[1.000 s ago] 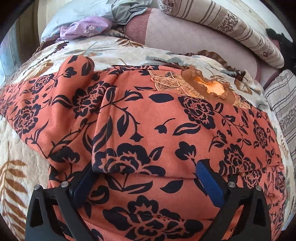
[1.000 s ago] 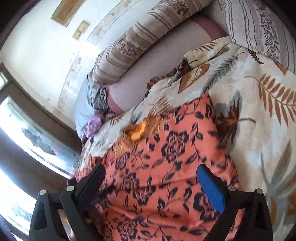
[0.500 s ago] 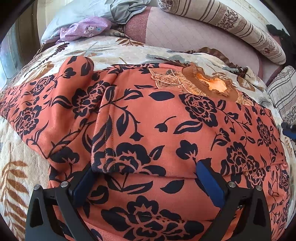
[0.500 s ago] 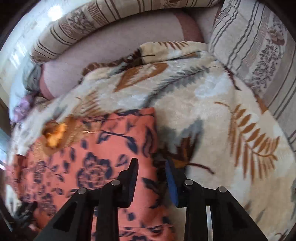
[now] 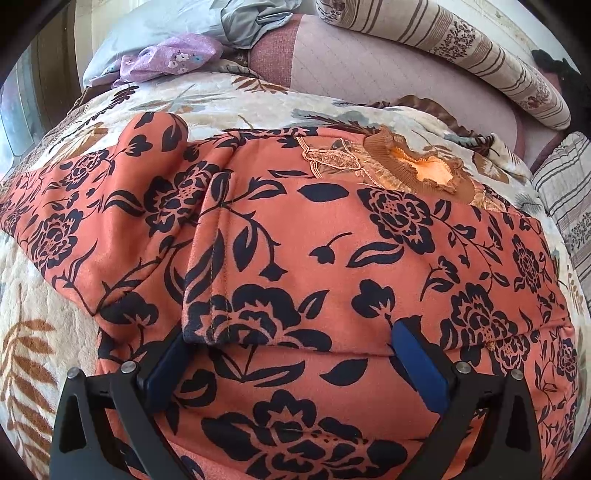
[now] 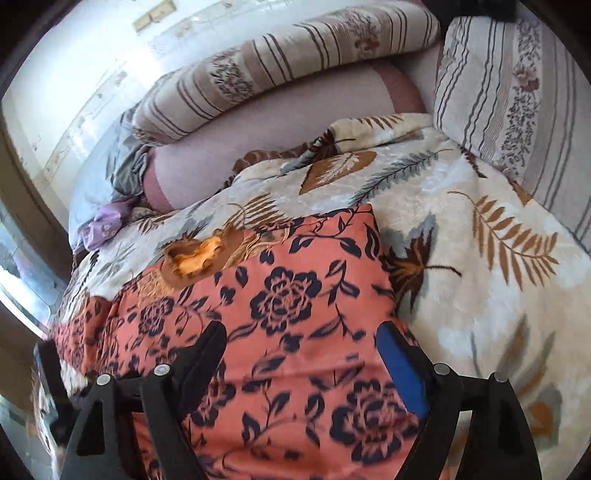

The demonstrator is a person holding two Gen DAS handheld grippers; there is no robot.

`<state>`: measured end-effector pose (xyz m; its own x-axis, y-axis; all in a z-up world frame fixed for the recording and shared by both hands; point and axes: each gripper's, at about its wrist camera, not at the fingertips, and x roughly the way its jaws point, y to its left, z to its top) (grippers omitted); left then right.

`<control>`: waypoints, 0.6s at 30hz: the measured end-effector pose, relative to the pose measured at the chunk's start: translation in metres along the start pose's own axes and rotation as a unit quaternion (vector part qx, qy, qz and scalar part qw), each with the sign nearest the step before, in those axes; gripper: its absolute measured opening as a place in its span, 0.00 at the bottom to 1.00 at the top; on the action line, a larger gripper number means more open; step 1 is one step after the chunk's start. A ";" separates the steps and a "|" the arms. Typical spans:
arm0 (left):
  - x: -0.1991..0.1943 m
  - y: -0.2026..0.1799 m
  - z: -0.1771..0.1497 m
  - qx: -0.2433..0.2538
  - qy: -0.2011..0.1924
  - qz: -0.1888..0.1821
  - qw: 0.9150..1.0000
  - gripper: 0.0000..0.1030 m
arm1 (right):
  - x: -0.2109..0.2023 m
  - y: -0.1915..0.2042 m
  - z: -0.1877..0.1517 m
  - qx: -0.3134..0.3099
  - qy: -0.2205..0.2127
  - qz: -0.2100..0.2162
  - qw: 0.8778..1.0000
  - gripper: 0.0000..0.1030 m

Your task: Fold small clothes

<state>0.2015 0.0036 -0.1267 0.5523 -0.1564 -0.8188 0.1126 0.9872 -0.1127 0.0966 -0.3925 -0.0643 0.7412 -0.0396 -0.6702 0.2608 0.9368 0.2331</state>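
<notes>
An orange top with a dark flower print (image 5: pixel 332 236) lies spread on a leaf-patterned blanket (image 5: pixel 207 99), its brown ribbed collar (image 5: pixel 417 166) at the far side. One sleeve is folded across the body, its cuff edge (image 5: pixel 210 295) near my left gripper (image 5: pixel 291 343), which is open just above the cloth and holds nothing. The top also shows in the right wrist view (image 6: pixel 295 306), with the collar (image 6: pixel 192 258) at the left. My right gripper (image 6: pixel 303 339) is open over the top's right part, near its side edge.
Striped cushions (image 6: pixel 288 66) and a mauve bolster (image 5: pixel 369 62) line the far side. A lilac garment (image 5: pixel 173 59) and grey cloth (image 5: pixel 255 22) lie at the far left. Another striped cushion (image 6: pixel 517 92) stands to the right. A window (image 6: pixel 22 288) is at the left.
My right gripper was open, narrowed near the top's right edge half a second ago, and is now open again over the top. My left gripper has barely moved.
</notes>
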 end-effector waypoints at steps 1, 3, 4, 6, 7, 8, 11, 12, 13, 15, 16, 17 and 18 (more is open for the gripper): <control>-0.001 0.000 -0.001 -0.001 -0.002 -0.002 1.000 1.00 | -0.011 0.003 -0.019 -0.010 -0.010 -0.011 1.000 0.84; -0.002 0.002 -0.003 -0.004 -0.008 -0.009 1.000 1.00 | -0.020 0.005 -0.050 -0.020 -0.009 -0.029 0.999 0.92; -0.005 0.004 -0.003 -0.009 -0.011 -0.018 1.000 1.00 | -0.021 0.007 -0.066 -0.033 -0.002 -0.034 0.999 0.92; -0.016 0.013 -0.005 -0.026 -0.022 -0.050 0.998 1.00 | -0.005 -0.002 -0.096 -0.054 0.025 -0.057 0.997 0.93; -0.027 0.020 -0.008 -0.038 -0.030 -0.065 0.997 1.00 | -0.015 0.001 -0.102 -0.073 -0.017 -0.055 0.996 0.93; -0.042 0.028 -0.012 -0.055 -0.045 -0.076 0.995 1.00 | -0.019 0.003 -0.103 -0.075 -0.026 -0.053 0.995 0.95; -0.087 0.058 -0.017 -0.094 -0.084 -0.096 0.987 1.00 | -0.017 0.001 -0.101 -0.075 -0.007 -0.051 0.996 0.97; -0.100 0.070 -0.018 -0.107 -0.095 -0.098 0.985 1.00 | -0.019 -0.001 -0.102 -0.072 -0.011 -0.046 0.996 0.97; -0.114 0.088 -0.018 -0.128 -0.110 -0.097 0.981 1.00 | -0.020 -0.003 -0.103 -0.070 -0.015 -0.043 0.997 0.97; -0.135 0.129 -0.018 -0.179 -0.131 -0.100 0.970 1.00 | -0.018 -0.004 -0.103 -0.067 -0.019 -0.040 0.997 0.97; -0.143 0.156 -0.019 -0.215 -0.139 -0.105 0.961 1.00 | -0.017 -0.003 -0.104 -0.067 -0.020 -0.041 0.997 0.97; -0.147 0.180 -0.020 -0.251 -0.143 -0.109 0.951 1.00 | -0.016 -0.003 -0.103 -0.068 -0.020 -0.042 0.997 0.97; -0.149 0.207 -0.023 -0.290 -0.144 -0.112 0.939 1.00 | -0.017 -0.003 -0.104 -0.068 -0.021 -0.042 0.997 0.97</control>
<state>0.1237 0.2322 -0.0408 0.7784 -0.2810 -0.5613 -0.1709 0.7656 -0.6202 0.0185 -0.3581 -0.1268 0.7459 -0.1324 -0.6527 0.2395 0.9678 0.0773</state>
